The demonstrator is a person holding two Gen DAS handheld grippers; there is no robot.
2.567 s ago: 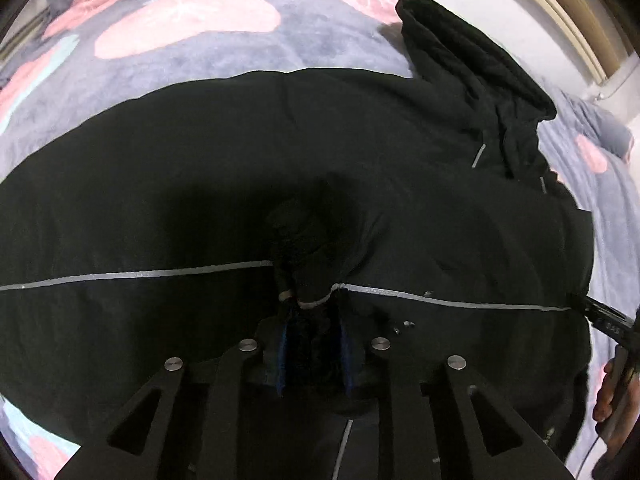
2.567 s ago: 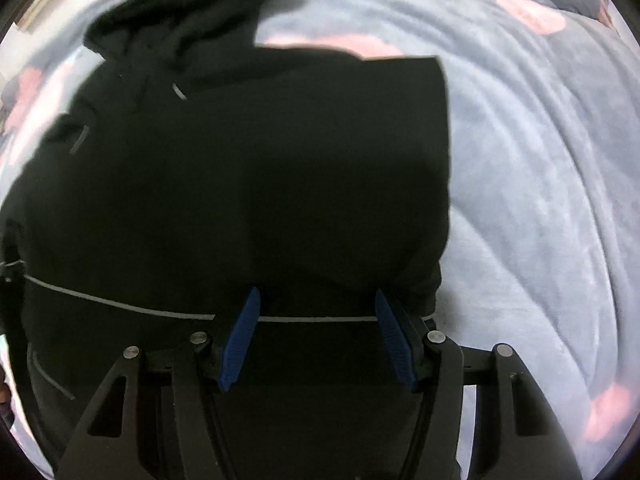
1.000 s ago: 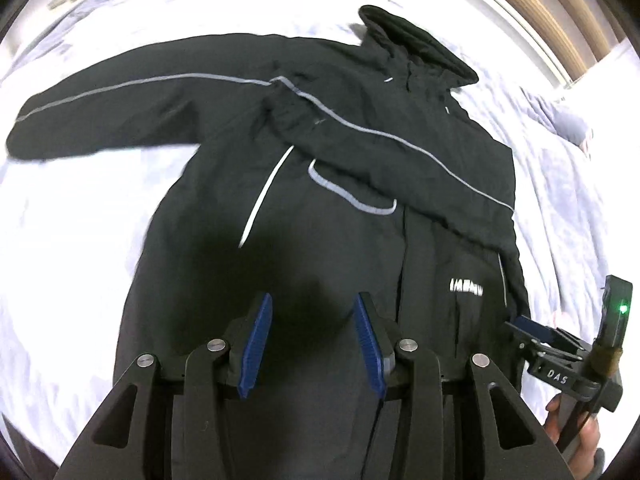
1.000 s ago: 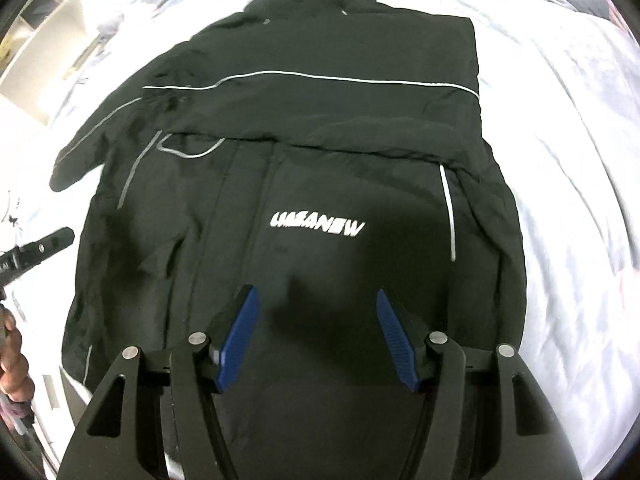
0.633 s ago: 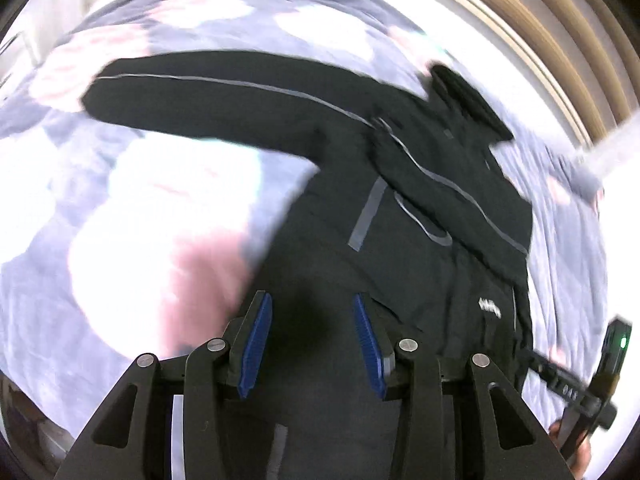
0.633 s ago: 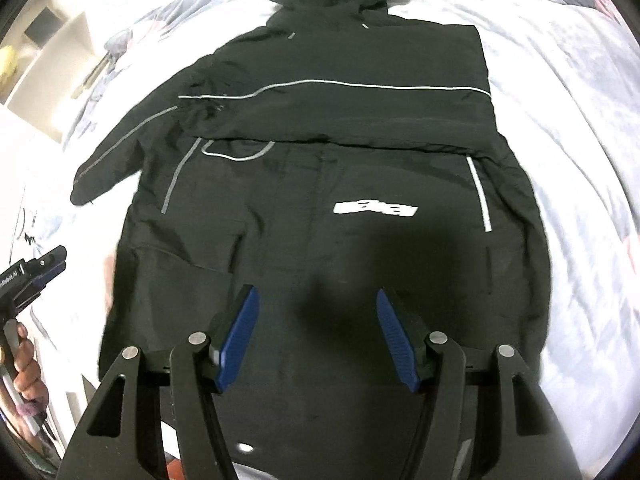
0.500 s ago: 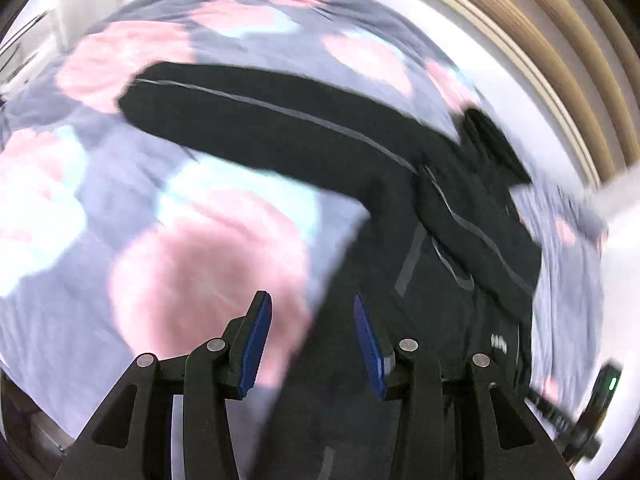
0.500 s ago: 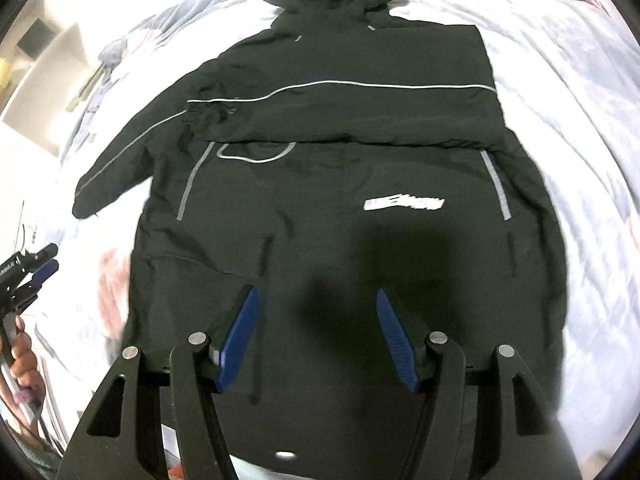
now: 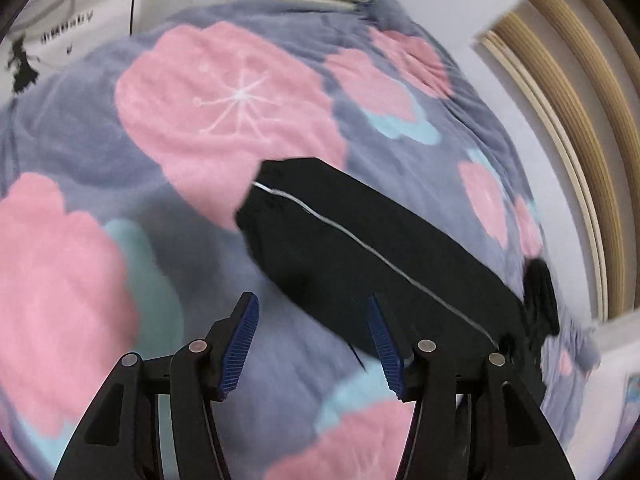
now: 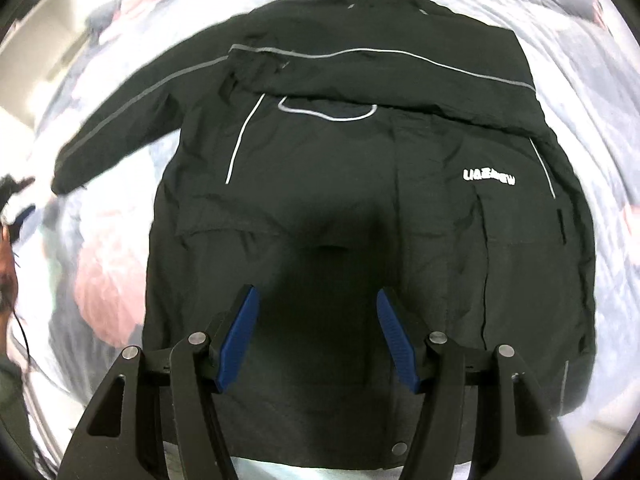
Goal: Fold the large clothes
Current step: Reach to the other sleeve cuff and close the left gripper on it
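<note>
Between the blue pads of the left gripper, just widened and empty, lies grey-and-pink floral fleece bedding; ahead and rightward, the black jacket's outstretched sleeve runs diagonally, cuff nearest. Right gripper hovers half-spread, empty, over the black nylon jacket; white chest lettering, unreadable.

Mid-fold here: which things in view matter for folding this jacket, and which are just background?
Part of the job:
- black jacket, spread flat
- its outstretched sleeve, not yet folded in
- left gripper, open, jaws just opening, nothing between them
- right gripper, open above the jacket

Just lying about:
- flowered blanket underneath
- wooden slats
</note>
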